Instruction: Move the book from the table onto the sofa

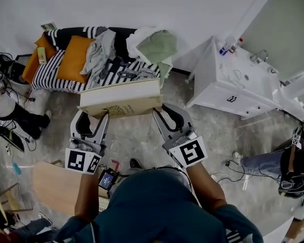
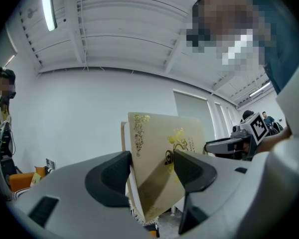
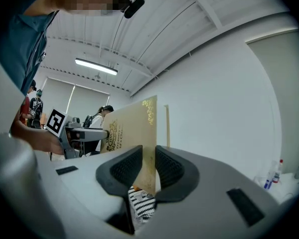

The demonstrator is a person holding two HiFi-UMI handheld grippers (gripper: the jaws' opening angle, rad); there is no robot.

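Note:
A thick beige book (image 1: 120, 99) with gold ornament is carried flat in the air between both grippers, over the floor just short of the striped sofa (image 1: 50, 70). My left gripper (image 1: 104, 117) is shut on the book's near left corner, and my right gripper (image 1: 157, 112) is shut on its near right corner. In the left gripper view the book (image 2: 164, 158) stands between the pads of the left gripper (image 2: 152, 172). The right gripper view shows the cover (image 3: 132, 128) pinched in the right gripper (image 3: 149, 167). Each gripper sees the other across the book.
The sofa holds orange cushions (image 1: 76, 57), a heap of grey clothes (image 1: 104, 52) and a green cloth (image 1: 157, 47). A white cabinet (image 1: 228, 87) stands to the right. A wooden table (image 1: 55, 186) is behind at lower left. People and cables sit along both edges.

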